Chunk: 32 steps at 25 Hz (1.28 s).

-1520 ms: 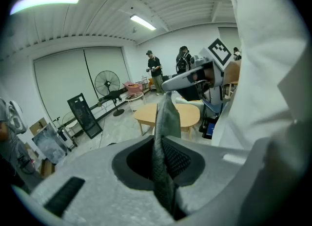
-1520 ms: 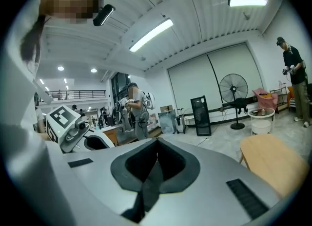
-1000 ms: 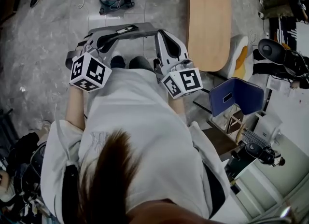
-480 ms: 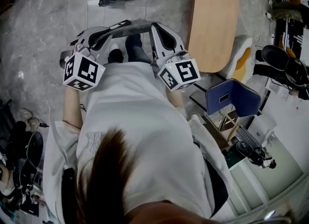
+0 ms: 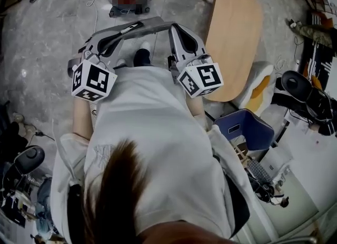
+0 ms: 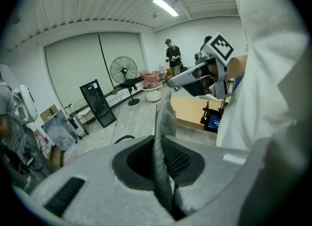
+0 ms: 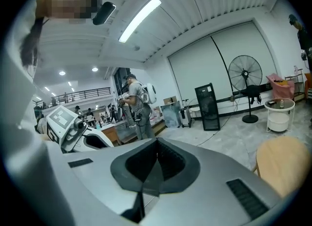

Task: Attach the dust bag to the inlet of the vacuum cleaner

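The dust bag (image 5: 131, 29) spans as a grey band in front of you. One end is pinched in your left gripper (image 6: 161, 152). Your right gripper (image 7: 155, 158), jaws pressed together, sits at the other end. The vacuum cleaner (image 5: 129, 9) stands on the floor (image 5: 47, 32) straight ahead, well beyond both grippers.

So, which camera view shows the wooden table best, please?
The head view: the wooden table shows nearly its whole oval top. The right gripper view catches only its rounded end, and the left gripper view shows a strip.
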Each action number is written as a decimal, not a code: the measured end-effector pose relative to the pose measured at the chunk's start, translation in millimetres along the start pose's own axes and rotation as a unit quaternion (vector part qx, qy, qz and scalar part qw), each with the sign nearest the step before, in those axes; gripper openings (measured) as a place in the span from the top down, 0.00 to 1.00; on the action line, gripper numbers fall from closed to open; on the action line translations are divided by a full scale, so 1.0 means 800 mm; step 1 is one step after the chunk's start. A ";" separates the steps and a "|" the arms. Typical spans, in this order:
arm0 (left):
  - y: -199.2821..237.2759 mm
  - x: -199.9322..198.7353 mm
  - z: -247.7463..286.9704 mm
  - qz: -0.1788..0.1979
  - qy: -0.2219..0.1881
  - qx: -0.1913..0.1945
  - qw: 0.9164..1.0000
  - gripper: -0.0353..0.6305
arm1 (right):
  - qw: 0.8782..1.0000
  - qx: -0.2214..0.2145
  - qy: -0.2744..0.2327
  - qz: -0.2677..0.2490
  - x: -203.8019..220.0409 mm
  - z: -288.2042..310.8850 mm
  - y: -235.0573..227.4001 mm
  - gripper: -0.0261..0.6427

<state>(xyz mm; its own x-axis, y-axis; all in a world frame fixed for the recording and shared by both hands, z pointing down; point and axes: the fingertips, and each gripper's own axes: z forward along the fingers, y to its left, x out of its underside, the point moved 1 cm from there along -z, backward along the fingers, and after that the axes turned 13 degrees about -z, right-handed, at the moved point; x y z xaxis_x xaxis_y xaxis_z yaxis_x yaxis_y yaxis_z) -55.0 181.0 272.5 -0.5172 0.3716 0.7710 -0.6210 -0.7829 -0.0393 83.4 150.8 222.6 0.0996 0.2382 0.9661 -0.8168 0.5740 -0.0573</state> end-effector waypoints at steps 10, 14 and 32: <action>-0.001 -0.036 0.008 -0.002 -0.013 -0.040 0.999 0.89 | 1.000 -0.016 -0.017 0.004 -0.008 -0.015 -0.031 0.96; 0.006 -0.032 0.010 -0.003 -0.007 -0.045 0.999 0.89 | 1.000 -0.010 -0.021 0.007 -0.008 -0.014 -0.037 0.96; 0.060 -0.030 0.055 -0.008 0.009 0.003 1.000 0.89 | 1.000 0.012 0.006 0.025 -0.013 0.053 -0.066 0.96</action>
<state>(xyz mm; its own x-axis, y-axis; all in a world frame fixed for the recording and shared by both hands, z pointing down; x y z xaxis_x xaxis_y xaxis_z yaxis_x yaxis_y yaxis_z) -46.2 112.7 280.3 -0.5178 0.3927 0.7601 -0.6260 -0.7794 -0.0239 101.7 84.8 226.4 0.0652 0.2753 0.9592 -0.8339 0.5429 -0.0991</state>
